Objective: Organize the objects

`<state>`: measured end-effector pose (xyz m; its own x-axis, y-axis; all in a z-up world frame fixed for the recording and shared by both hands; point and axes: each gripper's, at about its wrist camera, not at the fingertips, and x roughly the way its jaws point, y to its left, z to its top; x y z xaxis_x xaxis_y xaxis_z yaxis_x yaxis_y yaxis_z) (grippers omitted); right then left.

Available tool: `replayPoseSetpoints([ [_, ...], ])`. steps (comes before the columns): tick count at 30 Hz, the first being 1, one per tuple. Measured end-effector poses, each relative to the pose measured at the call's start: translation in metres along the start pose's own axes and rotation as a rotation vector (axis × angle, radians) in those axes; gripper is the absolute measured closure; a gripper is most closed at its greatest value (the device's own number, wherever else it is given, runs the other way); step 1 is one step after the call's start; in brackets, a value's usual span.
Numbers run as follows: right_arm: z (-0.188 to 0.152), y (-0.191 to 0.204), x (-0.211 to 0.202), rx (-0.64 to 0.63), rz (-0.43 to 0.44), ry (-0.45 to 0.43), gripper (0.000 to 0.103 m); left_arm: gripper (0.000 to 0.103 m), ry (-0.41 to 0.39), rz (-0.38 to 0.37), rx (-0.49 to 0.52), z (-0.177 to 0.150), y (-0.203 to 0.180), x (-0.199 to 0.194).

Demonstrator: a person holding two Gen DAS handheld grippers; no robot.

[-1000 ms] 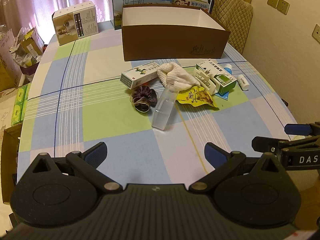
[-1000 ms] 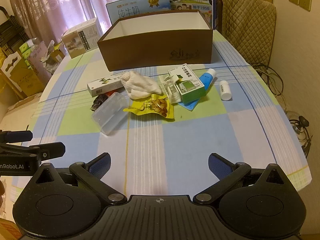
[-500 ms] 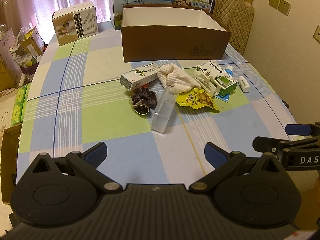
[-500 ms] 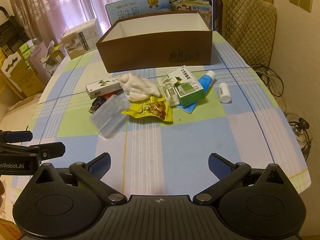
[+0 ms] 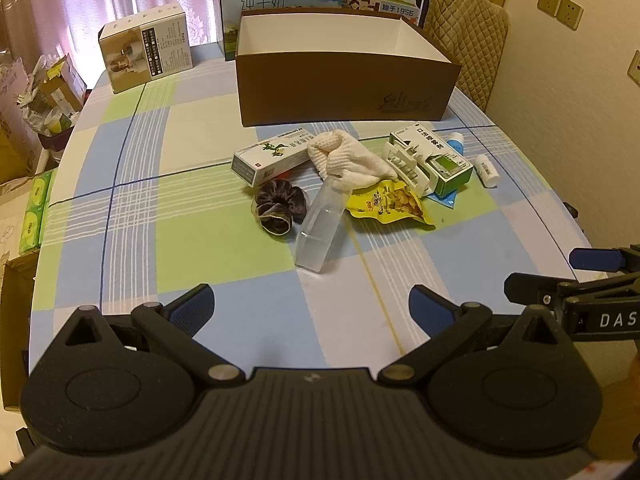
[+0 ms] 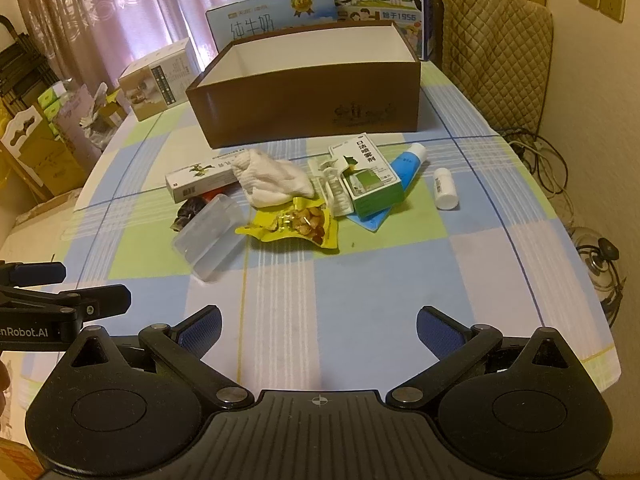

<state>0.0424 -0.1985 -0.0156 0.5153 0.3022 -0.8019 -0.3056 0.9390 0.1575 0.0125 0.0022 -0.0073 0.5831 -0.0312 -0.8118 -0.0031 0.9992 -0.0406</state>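
Both the left gripper and the right gripper are held wide open and empty, low in the frame, above the table.

My left gripper is matte black plastic: two round housings with shallow oval recesses, triangular cut-outs above them, and angled linkage arms pinned with silver rivets. Its fingertips carry ribbed blue pads. A ridged black panel with a small crosshair mark sits between the housings. My right gripper matches it; white lettering marks each one's side.
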Motion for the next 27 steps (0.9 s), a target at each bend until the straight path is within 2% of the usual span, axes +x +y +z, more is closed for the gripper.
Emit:
replayPoseSetpoints([
  [19, 0.012, -0.015, 0.007, 0.001, 0.022, 0.006, 0.002, 0.001, -0.004, -0.003, 0.003, 0.019, -0.015, 0.009],
  [27, 0.021, -0.023, 0.015, 0.0, 0.034, 0.021, 0.002, 0.001, 0.036, -0.011, -0.072, 0.031, -0.006, 0.022],
])
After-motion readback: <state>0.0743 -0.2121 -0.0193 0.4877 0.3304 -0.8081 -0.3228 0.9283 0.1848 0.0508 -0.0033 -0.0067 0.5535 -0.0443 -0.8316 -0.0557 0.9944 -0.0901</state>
